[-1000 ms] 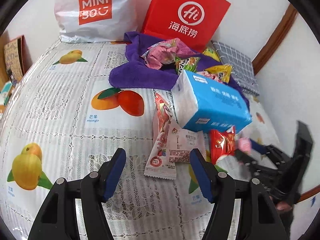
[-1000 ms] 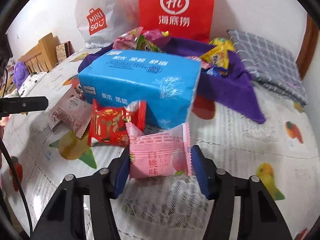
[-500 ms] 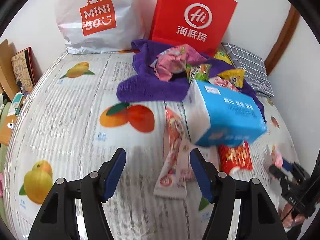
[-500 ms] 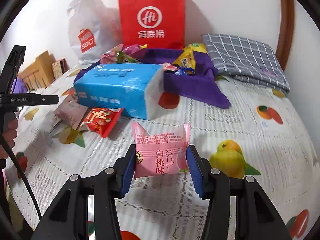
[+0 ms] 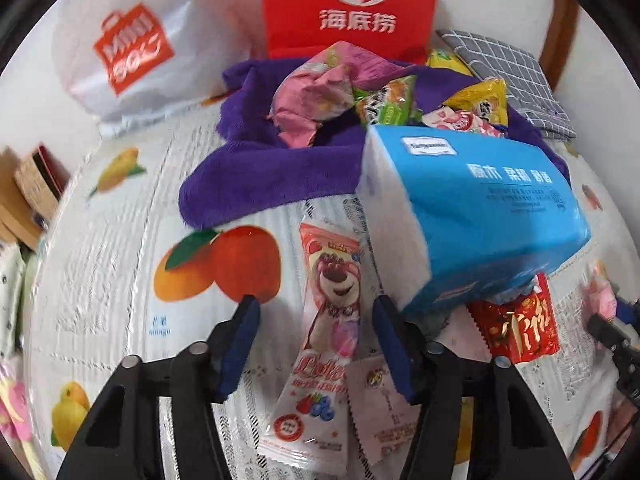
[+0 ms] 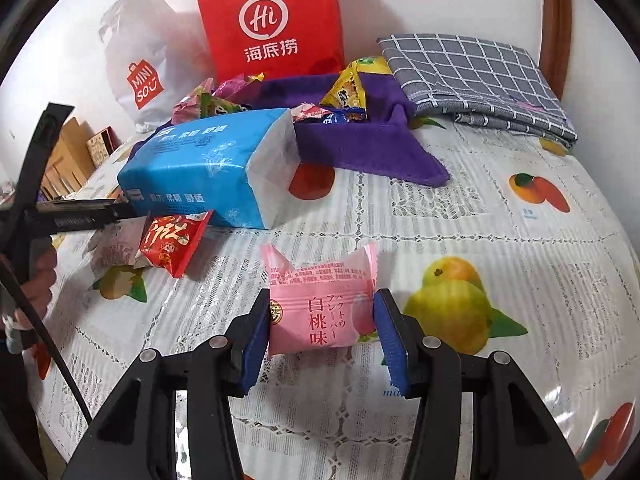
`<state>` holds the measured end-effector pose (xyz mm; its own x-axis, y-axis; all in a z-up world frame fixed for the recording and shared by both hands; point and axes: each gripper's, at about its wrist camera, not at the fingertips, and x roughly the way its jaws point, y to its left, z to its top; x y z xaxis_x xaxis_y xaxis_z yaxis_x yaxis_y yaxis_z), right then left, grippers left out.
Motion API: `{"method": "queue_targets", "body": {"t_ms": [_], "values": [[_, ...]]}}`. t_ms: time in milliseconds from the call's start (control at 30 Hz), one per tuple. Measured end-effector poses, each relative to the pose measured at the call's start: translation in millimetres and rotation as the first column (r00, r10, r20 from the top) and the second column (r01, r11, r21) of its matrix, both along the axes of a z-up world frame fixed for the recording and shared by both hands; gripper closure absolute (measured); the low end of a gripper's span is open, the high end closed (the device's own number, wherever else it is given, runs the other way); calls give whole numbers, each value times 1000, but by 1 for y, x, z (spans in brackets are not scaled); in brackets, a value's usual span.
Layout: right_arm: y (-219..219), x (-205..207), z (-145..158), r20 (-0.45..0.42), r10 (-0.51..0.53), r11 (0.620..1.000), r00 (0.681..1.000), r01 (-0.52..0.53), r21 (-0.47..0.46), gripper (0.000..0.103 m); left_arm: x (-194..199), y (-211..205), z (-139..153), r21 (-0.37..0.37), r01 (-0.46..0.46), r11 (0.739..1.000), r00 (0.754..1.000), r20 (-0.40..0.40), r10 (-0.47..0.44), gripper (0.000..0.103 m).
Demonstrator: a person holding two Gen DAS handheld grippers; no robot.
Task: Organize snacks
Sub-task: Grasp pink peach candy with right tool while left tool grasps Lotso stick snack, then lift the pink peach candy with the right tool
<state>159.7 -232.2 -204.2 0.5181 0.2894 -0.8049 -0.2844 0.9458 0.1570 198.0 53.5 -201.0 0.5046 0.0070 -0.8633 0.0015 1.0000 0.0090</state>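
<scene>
Left tongs closing astride the bear-print snack, untouched; right tongs pinch the pink peach snack

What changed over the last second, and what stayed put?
The left gripper advanced over the long pink bear-print snack packet, which now lies between its closing jaws, not yet gripped. The right gripper carried the small pink peach-flavour snack packet away from the blue tissue pack, jaws easing slightly. Tissue pack, red snack packet and purple cloth stayed put.
</scene>
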Motion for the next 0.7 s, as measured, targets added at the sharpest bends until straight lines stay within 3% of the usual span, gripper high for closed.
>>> {"method": "queue_targets", "body": {"t_ms": [67,133,267,500,700], "values": [[0,0,0,-1,0,1000,1000,0,4,51,-1,4,3,-31,-18,999,1000,-3,18,73],[0,0,0,-2,1,1000,1000,-1,4,51,-4,10,5,-65,-28,997,1000,-6,27,78],[0,0,0,-3,2,1000,1000,-2,1,51,-17,24,5,-124,-39,991,999,-10,38,79],[-7,1,1,-9,-8,999,1000,8,47,51,-57,35,8,-115,-50,992,999,-6,50,79],[-3,2,0,-14,-12,1000,1000,13,21,49,-81,35,6,-61,-48,997,998,26,49,78]]}}
